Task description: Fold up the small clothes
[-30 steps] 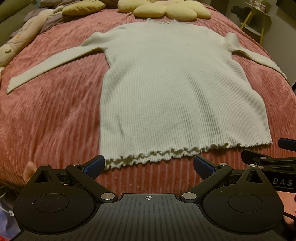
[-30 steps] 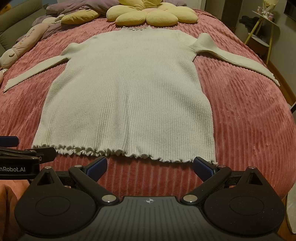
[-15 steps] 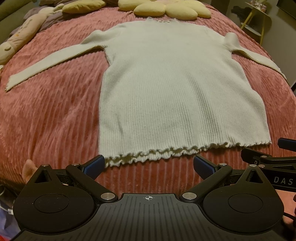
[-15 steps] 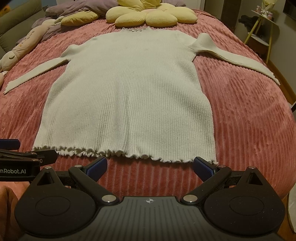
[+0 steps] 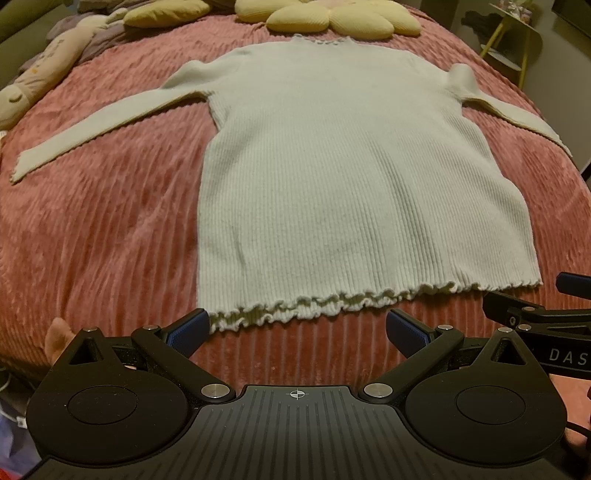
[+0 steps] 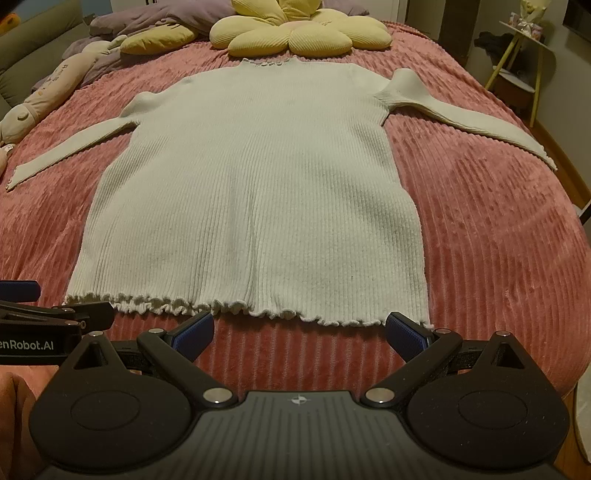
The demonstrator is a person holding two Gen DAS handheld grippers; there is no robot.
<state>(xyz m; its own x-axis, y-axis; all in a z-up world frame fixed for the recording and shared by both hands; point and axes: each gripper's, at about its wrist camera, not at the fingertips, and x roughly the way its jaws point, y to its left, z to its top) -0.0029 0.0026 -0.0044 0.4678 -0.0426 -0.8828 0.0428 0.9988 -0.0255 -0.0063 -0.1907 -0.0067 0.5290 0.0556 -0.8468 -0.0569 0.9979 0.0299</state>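
Left tongs (image 5: 295, 330) spread wide, nothing between the blue pads (image 5: 186, 330); they sit low over the near edge of the bed (image 5: 92, 221), just short of the sweater's (image 5: 351, 177) ruffled hem (image 5: 295, 312), left pad at the hem's left corner; tool roughly level, pointing along the bed toward the pillows. Right tongs (image 6: 299, 332) likewise wide and empty, same low level pose; right pad (image 6: 406, 334) just beside the hem's right corner, left pad near mid-hem; none of the pads clearly touching the knit. Each tool shows in the other's view: right one at the right edge of the left wrist cam, left one at the left edge of the right wrist cam, so they're side by side, close, w/ the hem across both.

Sweater: pale ribbed knit, long sleeves, lying flat and unfolded on the pink corduroy-ribbed bedspread; collar at the far end, hem nearest the tongs; both sleeves angled out and down to the sides, cuffs well apart from the body. Yellow flower-shaped cushion (image 6: 299, 33) just beyond the collar; long plush toy (image 6: 48, 92) along the bed's far-left side; small yellow-legged side table (image 6: 524, 62) off the bed, far right.
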